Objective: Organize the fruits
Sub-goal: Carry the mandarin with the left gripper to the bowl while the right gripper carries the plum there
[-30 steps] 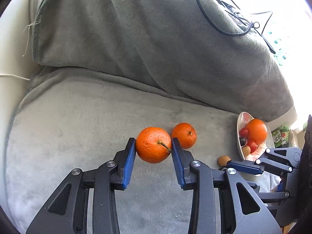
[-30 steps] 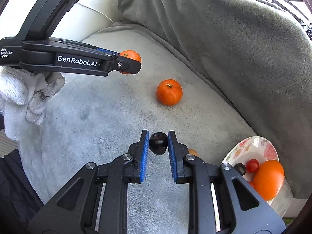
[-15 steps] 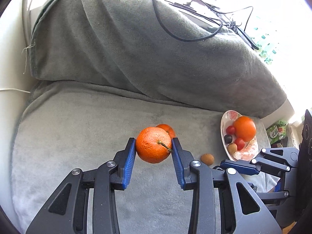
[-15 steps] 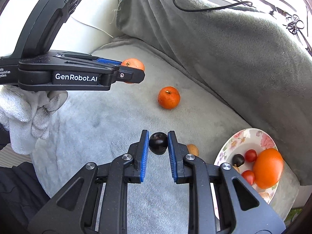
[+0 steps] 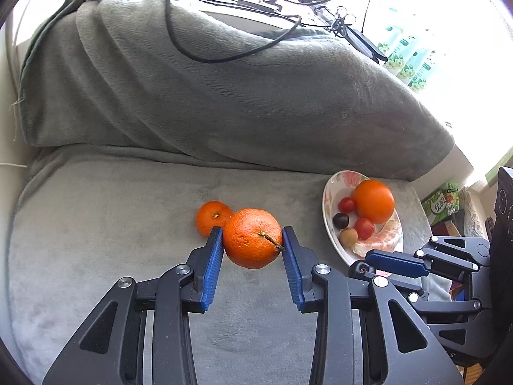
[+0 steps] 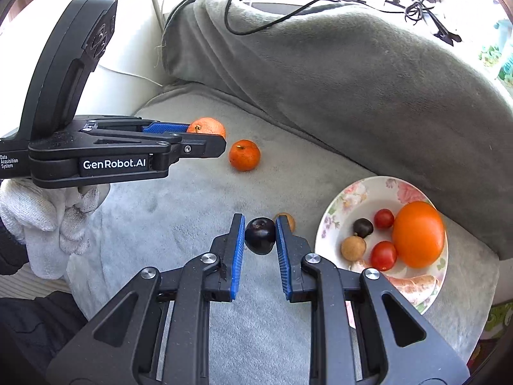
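My left gripper (image 5: 252,240) is shut on a stemmed mandarin (image 5: 252,238), held above the grey blanket; in the right wrist view that gripper (image 6: 208,138) shows at the left with the mandarin (image 6: 206,126) at its tip. My right gripper (image 6: 260,235) is shut on a dark plum (image 6: 260,235). A second mandarin (image 5: 211,216) (image 6: 244,155) lies loose on the blanket. A small brown fruit (image 6: 286,219) lies just past the plum. The floral plate (image 6: 335,215) (image 5: 328,199) at the right holds an orange (image 6: 418,234), cherry tomatoes, a dark fruit, a brown fruit and peeled segments.
A grey blanket (image 5: 96,224) covers the sofa seat and the back cushion (image 5: 256,96). Black cables (image 5: 198,54) run over the cushion top. A white-gloved hand (image 6: 48,221) holds the left gripper. Green packages (image 5: 442,202) stand beyond the sofa's right end.
Both grippers have lifted and drawn back from the seat with their fruit still gripped. More of the back cushion and the plate has come into view, and the loose mandarin sits left of the held one.
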